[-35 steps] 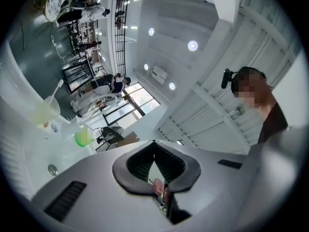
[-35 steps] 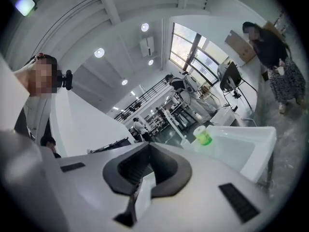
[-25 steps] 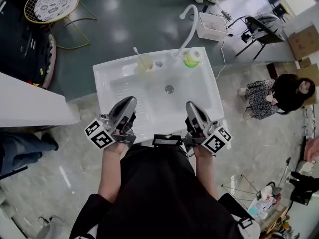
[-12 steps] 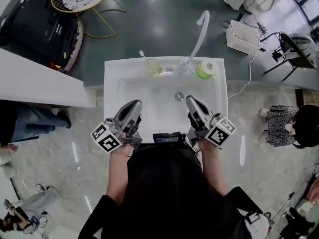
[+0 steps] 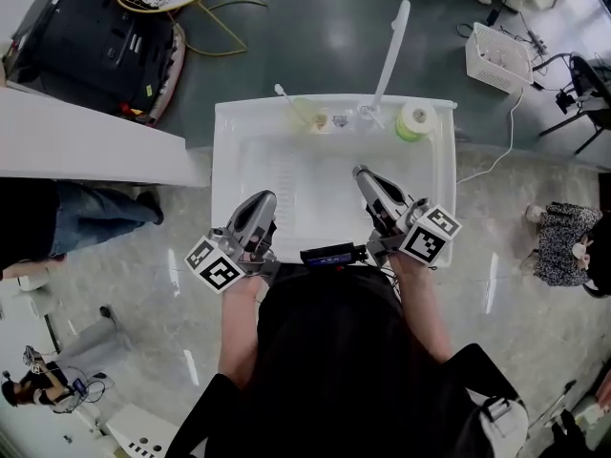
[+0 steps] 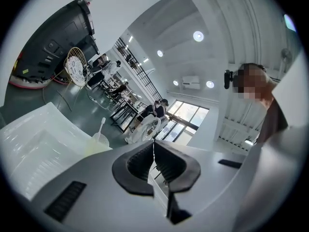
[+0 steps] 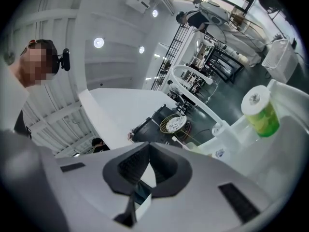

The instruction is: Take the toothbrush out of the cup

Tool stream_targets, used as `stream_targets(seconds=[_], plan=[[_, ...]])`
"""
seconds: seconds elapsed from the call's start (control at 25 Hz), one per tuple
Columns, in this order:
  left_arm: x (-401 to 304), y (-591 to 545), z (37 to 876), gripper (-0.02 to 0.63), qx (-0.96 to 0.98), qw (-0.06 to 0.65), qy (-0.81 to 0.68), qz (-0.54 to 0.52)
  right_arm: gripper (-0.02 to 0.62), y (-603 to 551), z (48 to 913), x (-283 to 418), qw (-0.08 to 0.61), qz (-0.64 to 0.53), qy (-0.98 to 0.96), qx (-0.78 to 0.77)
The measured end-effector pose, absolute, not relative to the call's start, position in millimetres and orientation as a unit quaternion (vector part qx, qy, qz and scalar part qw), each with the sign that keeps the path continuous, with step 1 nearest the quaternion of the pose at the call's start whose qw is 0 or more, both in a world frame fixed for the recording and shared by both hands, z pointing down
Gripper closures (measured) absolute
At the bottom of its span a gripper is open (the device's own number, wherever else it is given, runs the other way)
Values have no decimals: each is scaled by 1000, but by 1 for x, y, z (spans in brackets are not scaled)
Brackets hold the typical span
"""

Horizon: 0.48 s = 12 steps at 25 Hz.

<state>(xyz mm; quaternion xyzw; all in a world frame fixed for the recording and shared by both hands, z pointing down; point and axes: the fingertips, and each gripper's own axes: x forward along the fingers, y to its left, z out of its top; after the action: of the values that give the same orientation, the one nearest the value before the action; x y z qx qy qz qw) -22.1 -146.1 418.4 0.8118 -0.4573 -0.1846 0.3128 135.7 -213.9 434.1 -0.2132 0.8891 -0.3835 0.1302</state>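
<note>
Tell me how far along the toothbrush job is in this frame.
Done: nothing yet. The toothbrush stands in the cup on the back rim of the sink. In hand: nothing. The left gripper and right gripper sit over the sink's front, jaws shut and empty. Left: reach the cup, open, grip the brush, lift it out.
</note>
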Motion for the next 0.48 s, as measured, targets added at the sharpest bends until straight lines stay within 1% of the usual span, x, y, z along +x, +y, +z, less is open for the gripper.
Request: stream_targets(seconds=[0.28,0.48], plan=[[-28,-173,430,597,825,315,-443,-158,589,-223,433,137,123,-380,886,-237],[-42,-203,450,597,829,321,-437,-138,589,-224,423,135,100,-364,890,-256]])
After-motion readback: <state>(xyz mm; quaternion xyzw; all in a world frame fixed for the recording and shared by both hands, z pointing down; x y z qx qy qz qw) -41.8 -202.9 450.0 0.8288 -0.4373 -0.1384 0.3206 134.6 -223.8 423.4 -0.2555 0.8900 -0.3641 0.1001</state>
